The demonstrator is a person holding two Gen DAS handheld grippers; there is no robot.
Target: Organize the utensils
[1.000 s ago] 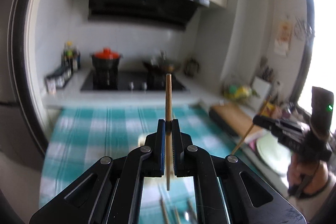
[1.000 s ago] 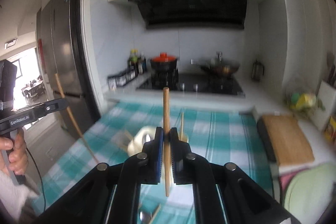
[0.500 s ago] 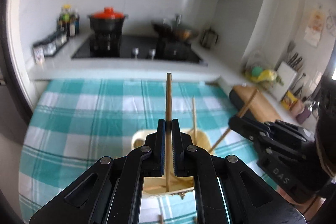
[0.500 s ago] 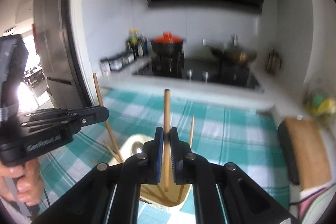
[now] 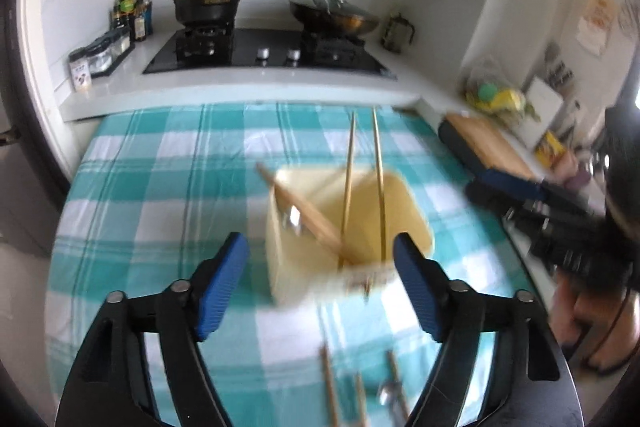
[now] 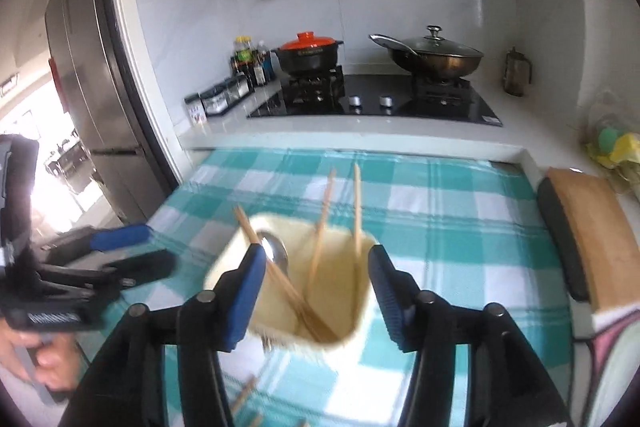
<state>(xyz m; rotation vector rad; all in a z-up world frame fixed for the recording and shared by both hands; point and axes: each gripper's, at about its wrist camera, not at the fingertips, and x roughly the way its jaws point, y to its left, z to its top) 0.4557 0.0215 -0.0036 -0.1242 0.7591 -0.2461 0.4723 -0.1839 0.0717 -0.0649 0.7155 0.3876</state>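
Note:
A cream utensil holder (image 5: 416, 219) (image 6: 360, 307) stands on the teal checked cloth. Several wooden chopsticks (image 5: 347, 183) (image 6: 320, 239) and a metal spoon (image 6: 276, 255) (image 5: 294, 217) stand in it. My left gripper (image 5: 320, 271) is open and empty, just in front of and above the holder; it also shows at the left of the right wrist view (image 6: 132, 247). My right gripper (image 6: 316, 287) is open and empty over the holder's near side; it shows blurred at the right of the left wrist view (image 5: 520, 195). More chopsticks (image 5: 328, 387) and a spoon (image 5: 390, 393) lie on the cloth below.
A stove with a red-lidded pot (image 6: 310, 53) and a wok (image 6: 436, 57) lies behind the table (image 6: 460, 195). A wooden board (image 6: 592, 239) lies at the right. Condiment bottles (image 5: 130, 13) stand back left. A fridge (image 6: 92, 75) stands at the left.
Both grippers held a chopstick upright; both have opened and the chopsticks now stand in the holder. Both grippers tilted down towards the holder.

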